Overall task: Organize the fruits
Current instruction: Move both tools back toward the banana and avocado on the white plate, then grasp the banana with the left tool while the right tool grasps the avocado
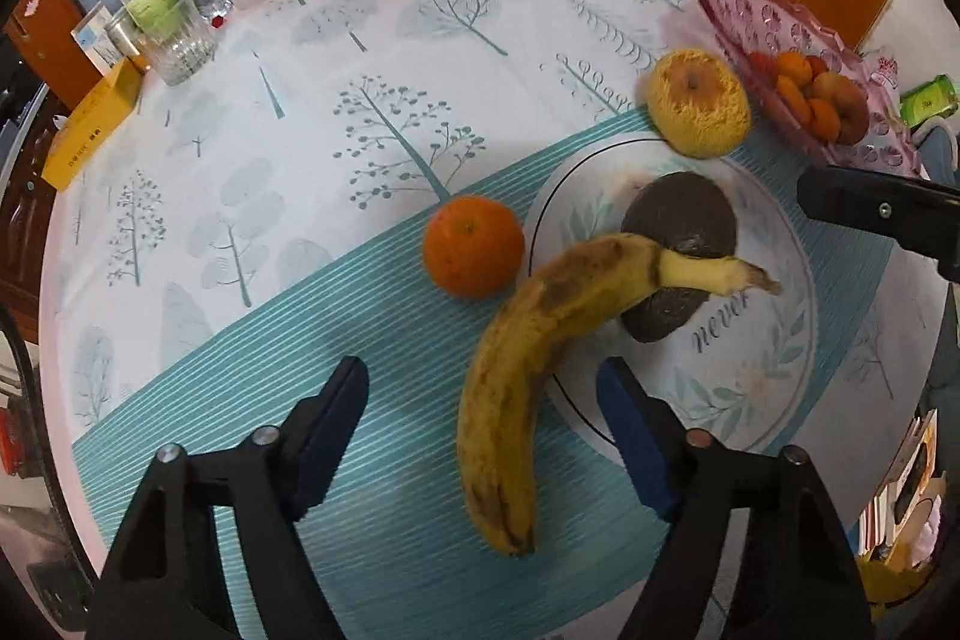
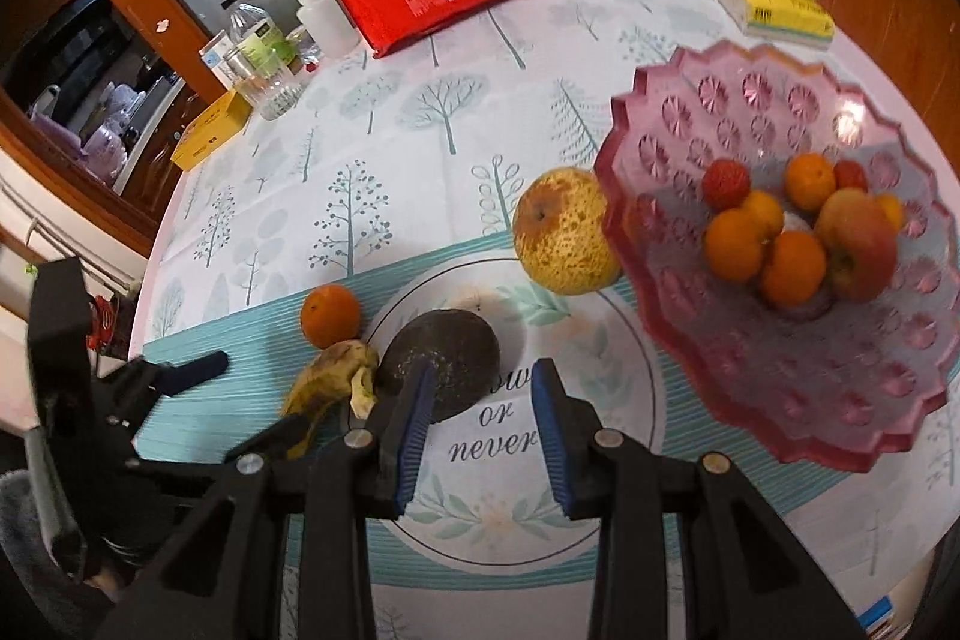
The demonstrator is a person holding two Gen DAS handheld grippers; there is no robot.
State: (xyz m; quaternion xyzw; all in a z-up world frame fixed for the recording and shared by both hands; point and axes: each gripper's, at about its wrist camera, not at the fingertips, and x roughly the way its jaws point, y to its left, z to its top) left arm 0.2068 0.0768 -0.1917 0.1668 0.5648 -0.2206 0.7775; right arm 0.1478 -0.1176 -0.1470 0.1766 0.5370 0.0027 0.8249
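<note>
Tree-print tablecloth (image 1: 384,58): banana (image 1: 516,388) lies between open left gripper (image 1: 480,394) pads

left claw (image 1: 483,436): black angular arms, blue ribbed pads, silver pivot screws
right claw (image 2: 483,427): same black frame, blue pads

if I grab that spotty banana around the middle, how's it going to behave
The banana is heavily brown-spotted, so it is probably soft and may bruise under a firm squeeze. Its curve and long shape suggest it won't roll. Its stem end rests on the avocado, which could shift when it's lifted.
</note>
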